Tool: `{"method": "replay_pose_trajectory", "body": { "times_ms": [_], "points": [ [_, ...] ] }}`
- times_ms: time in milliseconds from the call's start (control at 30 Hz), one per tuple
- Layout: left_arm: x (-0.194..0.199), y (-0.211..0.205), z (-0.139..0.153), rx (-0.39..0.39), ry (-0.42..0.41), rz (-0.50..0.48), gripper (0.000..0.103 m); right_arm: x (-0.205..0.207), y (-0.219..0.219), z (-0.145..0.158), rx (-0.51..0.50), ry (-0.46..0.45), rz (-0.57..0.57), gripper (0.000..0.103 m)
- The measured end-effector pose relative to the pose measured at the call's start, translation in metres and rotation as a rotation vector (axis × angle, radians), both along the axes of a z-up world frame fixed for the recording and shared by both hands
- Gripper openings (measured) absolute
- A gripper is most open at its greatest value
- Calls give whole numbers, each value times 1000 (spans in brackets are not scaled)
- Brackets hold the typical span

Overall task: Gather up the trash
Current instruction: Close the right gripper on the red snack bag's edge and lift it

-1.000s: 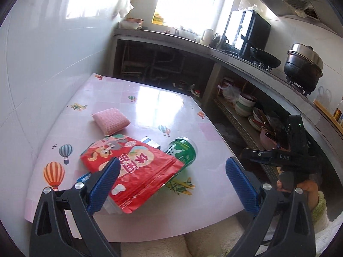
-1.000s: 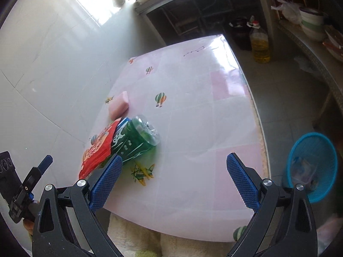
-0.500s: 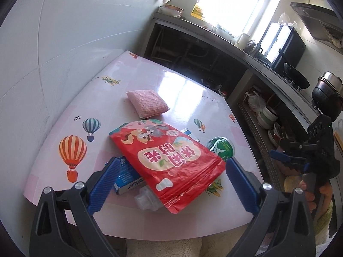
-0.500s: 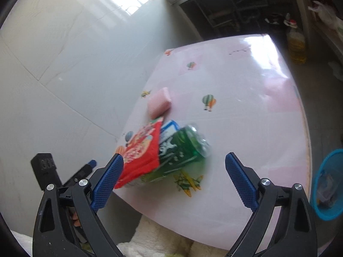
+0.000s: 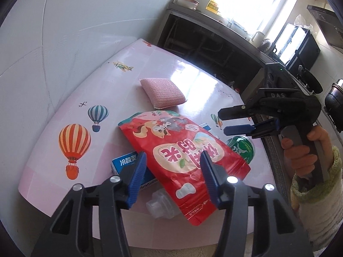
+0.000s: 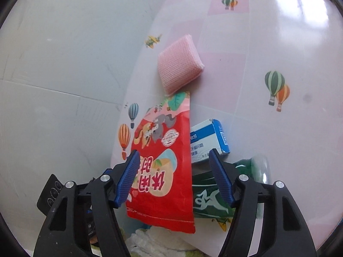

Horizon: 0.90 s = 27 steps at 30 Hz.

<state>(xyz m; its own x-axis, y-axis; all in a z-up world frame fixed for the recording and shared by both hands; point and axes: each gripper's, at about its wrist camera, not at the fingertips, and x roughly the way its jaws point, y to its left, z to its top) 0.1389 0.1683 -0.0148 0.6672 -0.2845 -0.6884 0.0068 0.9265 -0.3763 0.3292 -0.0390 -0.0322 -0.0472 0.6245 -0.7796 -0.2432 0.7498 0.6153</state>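
Observation:
A red snack bag lies on the pink table, on top of a blue box and against a green bottle on its side. A crumpled clear plastic piece sticks out under the bag's near end. My left gripper hovers over the bag's near half, its jaws closing, the pads clear of the bag. My right gripper hangs over the bag and bottle from the other side, its jaws closing too, holding nothing.
A pink sponge lies just beyond the bag. A tiled wall borders the table on the left. A kitchen counter runs behind. A hand with a green-cuffed sleeve holds the right gripper. White fleece lies below the table's near edge.
Both grippers' jaws have narrowed. The left gripper came lower and closer over the red bag. The right gripper swung in from the table's open side to above the bag and bottle.

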Motion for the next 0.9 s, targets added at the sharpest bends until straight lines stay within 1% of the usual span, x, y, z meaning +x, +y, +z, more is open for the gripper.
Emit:
{"method": "replay_pose_trajectory", "body": {
  "times_ms": [67,133,167,267,367,400,467,567,633,667,700,733,767,800,900],
  "points": [
    [5,2,-5,-4,22,2,35,6,6,-6,-33,12,11,62],
    [9,3,-10,-4,45,-3,29,6,9,-13,-6,70,25,59],
    [10,3,-12,-8,56,-5,26,6,11,-15,-5,82,33,58],
    [13,5,-19,-23,84,-4,21,7,18,-20,-16,94,45,56],
    [14,8,-24,-38,104,4,18,6,23,-24,-13,116,52,54],
    [15,9,-25,-41,108,5,18,7,25,-25,-41,153,46,52],
    [14,9,-26,-45,111,6,18,8,28,-28,-34,166,55,49],
    [15,10,-27,-55,114,4,18,7,34,-33,-12,192,71,39],
    [16,9,-27,-48,114,4,18,6,38,-35,-6,191,71,32],
    [16,9,-26,-46,115,4,18,6,40,-37,0,193,72,25],
    [16,9,-26,-44,114,4,18,5,40,-38,1,192,69,20],
    [17,10,-25,-45,112,3,18,4,37,-38,15,193,64,18],
    [16,10,-24,-50,108,4,18,2,36,-37,30,190,63,13],
    [16,11,-21,-55,102,4,18,1,34,-35,49,184,59,9],
    [12,17,-12,-72,69,12,18,-5,23,-25,117,165,48,8]
  ]
}}
